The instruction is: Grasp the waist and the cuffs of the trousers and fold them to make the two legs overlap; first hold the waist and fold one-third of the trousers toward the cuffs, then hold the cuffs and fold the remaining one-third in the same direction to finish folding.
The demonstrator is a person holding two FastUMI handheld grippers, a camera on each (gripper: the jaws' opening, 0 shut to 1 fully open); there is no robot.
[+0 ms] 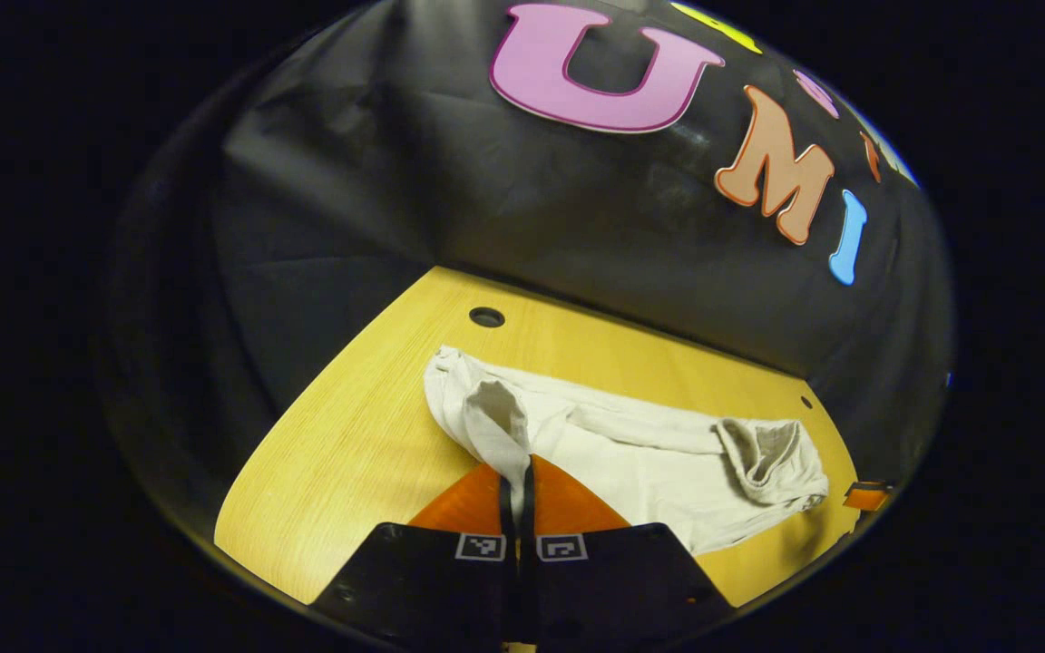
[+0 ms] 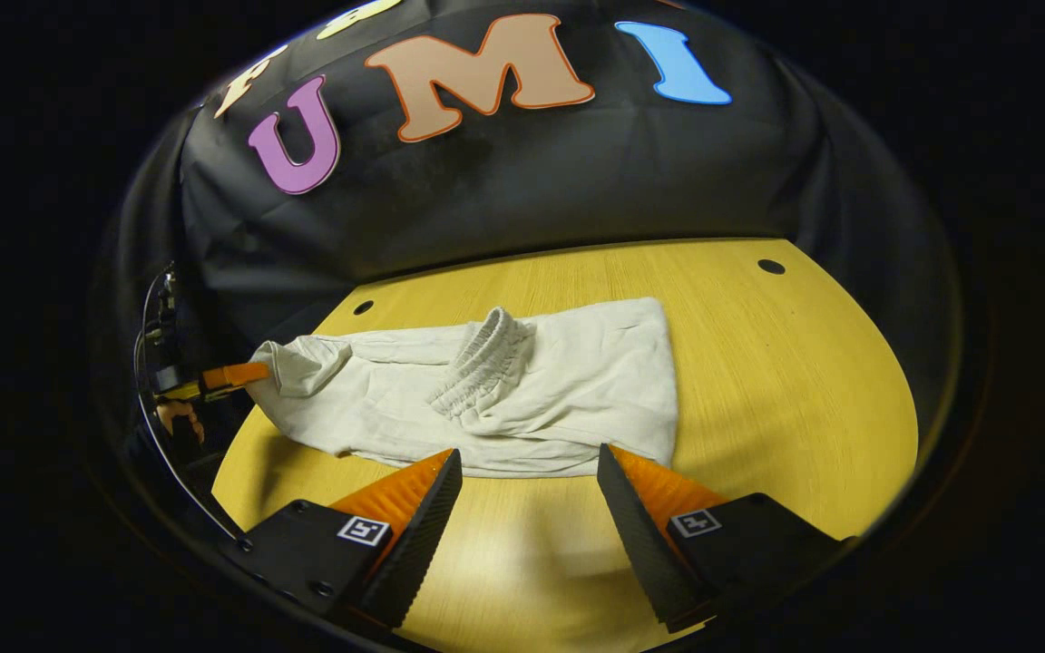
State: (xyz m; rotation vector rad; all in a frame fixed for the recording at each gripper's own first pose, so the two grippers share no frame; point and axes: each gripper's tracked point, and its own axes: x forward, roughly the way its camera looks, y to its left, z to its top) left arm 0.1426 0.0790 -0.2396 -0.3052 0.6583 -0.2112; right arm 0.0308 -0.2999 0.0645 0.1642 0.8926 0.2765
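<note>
Closest to the lens in the left gripper view, the left claw (image 1: 519, 485) had its two fingers pressed together on a lifted fold of the cream-white cotton trousers (image 1: 631, 453), pinching the cuff end so that it stood up off the pale yellow wooden desk (image 1: 341, 444). In the right gripper view the right claw (image 2: 530, 472) hung with its fingers spread wide apart, holding nothing, just short of the near edge of the garment. The trousers lay lengthwise across the middle of the desk, and the ribbed elastic waistband (image 2: 483, 363) sat on top of the cloth near its middle, which suggested the waist third was already turned over. The far end of the garment rose toward the other claw at the left of that view.

The main risk appeared to be a one-sided pull. With only one corner of the cuff end gripped, carrying it over would probably drag the cloth askew, so that the legs slid out of overlap and the folded waist layer shifted or opened. The thin pinch could also slip free mid-fold. If the open claw closed too deep, it might catch both layers and bunch them.
</note>
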